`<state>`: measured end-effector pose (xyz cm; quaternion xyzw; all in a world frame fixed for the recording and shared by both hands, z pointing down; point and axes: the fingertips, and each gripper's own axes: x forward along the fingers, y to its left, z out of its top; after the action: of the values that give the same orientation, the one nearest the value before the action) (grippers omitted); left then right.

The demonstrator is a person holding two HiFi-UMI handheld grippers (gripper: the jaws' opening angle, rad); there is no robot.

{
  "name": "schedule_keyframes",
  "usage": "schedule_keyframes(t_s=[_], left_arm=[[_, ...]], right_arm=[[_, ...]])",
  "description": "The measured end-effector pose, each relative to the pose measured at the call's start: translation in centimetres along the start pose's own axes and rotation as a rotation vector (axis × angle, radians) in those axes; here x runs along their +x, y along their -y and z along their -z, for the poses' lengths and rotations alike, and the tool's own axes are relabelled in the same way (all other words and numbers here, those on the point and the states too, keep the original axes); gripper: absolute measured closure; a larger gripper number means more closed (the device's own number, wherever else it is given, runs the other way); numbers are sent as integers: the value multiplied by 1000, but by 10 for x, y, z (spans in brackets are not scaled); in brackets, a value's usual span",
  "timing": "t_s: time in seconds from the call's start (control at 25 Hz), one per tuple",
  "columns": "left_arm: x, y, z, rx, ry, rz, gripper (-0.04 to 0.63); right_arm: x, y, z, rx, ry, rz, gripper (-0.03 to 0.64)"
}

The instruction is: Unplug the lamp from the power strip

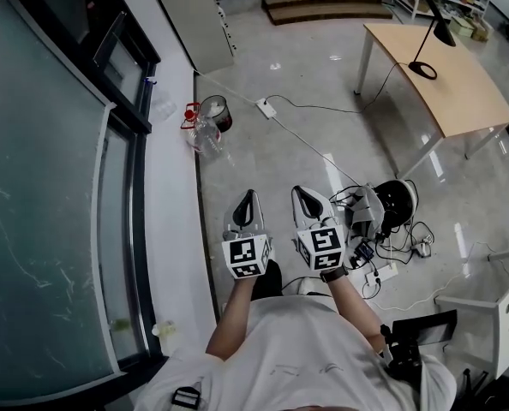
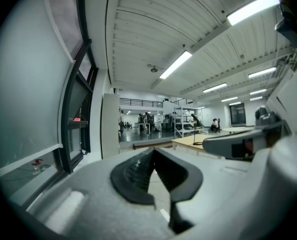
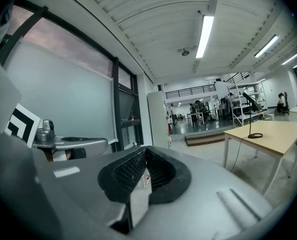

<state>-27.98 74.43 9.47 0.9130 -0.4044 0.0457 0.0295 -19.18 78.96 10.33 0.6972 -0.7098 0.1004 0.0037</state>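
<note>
The left hand-held gripper [image 1: 251, 194] and the right hand-held gripper [image 1: 300, 190] are shown side by side above the floor, each with jaws pressed together on nothing. The lamp [image 1: 444, 32] is seen on the surface [image 1: 464, 97] far ahead to the right. The power strip [image 1: 266, 107] is seen on the floor ahead, well apart.

left gripper [image 1: 249, 197], right gripper [image 1: 301, 192]: pale grey shells, black ribbed pads, cubes carrying black-on-white square markers. lamp [image 1: 444, 32] black, cord [image 1: 383, 82] dark. table [image 1: 464, 97]: light wood top, white legs. power strip [image 1: 266, 108] white, cable [image 1: 310, 148] white. floor [image 1: 323, 67] glossy grey. window frame [image 1: 133, 101] black, panes grey-green. shirt [image 1: 297, 349] white. jug [image 1: 205, 134] clear, red fittings.
</note>
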Motion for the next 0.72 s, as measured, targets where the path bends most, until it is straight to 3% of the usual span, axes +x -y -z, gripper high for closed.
schedule_keyframes(t_s=[0.16,0.28,0.4,0.6,0.72], left_arm=[[33,-22,5,-4,-1,5,602],[69,-37,14,52,-42,42,603],[106,-63,4,89,-19,55,603],[151,-109,-19,26,22,105,597],[164,-140,-25,-31,45,125,597]], right_arm=[[35,4,5,-23,-27,15,617],[70,5,-3,-42,-43,22,617],[112,6,-16,-94,-52,33,618],[180,-2,-45,-122,-53,58,618],[207,-10,-35,-88,-77,48,618]])
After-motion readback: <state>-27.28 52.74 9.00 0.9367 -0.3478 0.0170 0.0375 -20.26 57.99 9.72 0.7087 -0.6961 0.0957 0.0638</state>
